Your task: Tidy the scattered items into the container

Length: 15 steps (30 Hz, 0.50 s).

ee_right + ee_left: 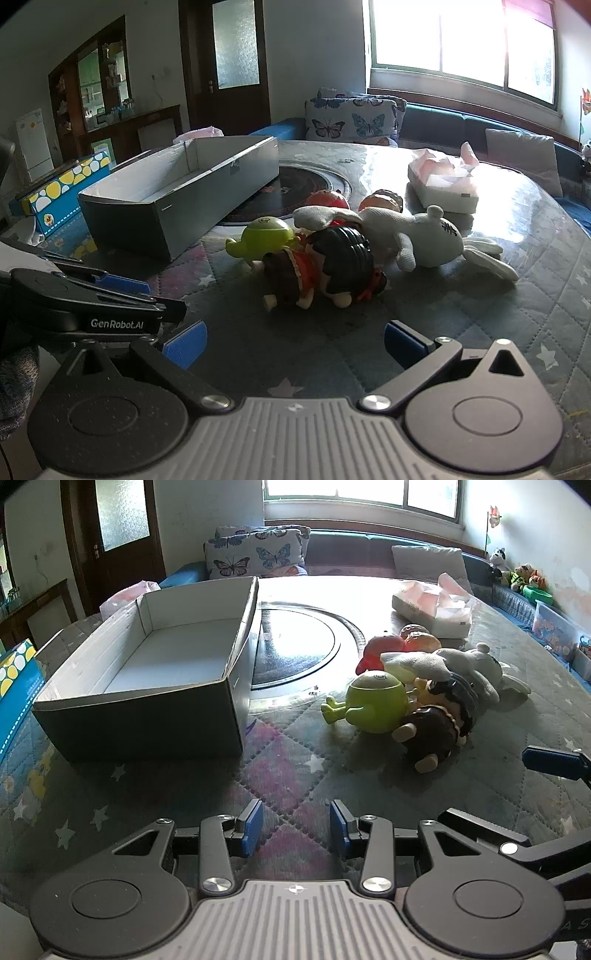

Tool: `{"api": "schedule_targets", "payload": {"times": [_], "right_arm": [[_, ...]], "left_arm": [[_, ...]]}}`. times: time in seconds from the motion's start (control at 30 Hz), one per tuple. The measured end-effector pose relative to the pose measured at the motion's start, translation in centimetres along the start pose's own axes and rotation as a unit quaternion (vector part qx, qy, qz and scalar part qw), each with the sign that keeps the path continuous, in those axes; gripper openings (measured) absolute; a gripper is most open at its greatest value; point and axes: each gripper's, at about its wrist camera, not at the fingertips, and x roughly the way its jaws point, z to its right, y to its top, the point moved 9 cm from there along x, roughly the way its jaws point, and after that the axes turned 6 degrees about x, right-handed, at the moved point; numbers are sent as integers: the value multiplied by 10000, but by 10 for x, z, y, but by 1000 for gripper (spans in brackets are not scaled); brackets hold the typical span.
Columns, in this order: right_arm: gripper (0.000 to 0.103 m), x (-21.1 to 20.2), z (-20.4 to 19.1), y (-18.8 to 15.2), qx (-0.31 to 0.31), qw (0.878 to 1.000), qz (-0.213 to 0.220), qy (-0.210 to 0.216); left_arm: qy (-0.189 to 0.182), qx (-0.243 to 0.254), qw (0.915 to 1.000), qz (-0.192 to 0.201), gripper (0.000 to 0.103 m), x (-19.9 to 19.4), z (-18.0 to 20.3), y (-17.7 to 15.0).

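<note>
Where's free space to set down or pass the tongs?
Free: inside the box; the quilted mat between the left tongs, box and toy pile; mat right of the plush rabbit. Crowded: the pile itself, tight up to the tissue box.

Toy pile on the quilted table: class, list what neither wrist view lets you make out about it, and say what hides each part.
- Red round toy: mostly hidden behind the white plush rabbit in both views.
- Orange-brown round toy: lower body hidden by the rabbit.
- Green one-eyed figure: far side covered by the black-haired doll.
- Toy faces: turned away or overlapped.
- Grey cardboard box: near floor hidden by its front wall.
</note>
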Motion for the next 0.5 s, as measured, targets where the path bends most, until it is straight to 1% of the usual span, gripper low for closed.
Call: {"api": "schedule_targets", "payload": {"times": [0.23,0.5], "right_arm": [[103,3,1,1,41,10000,-20,30],[103,9,-4,1,-99,9999,-73,10]], "left_arm": [[-26,4,10000,-9,43,2,0,2],[-112,-20,9999,-42,43,6,1,6]]}}
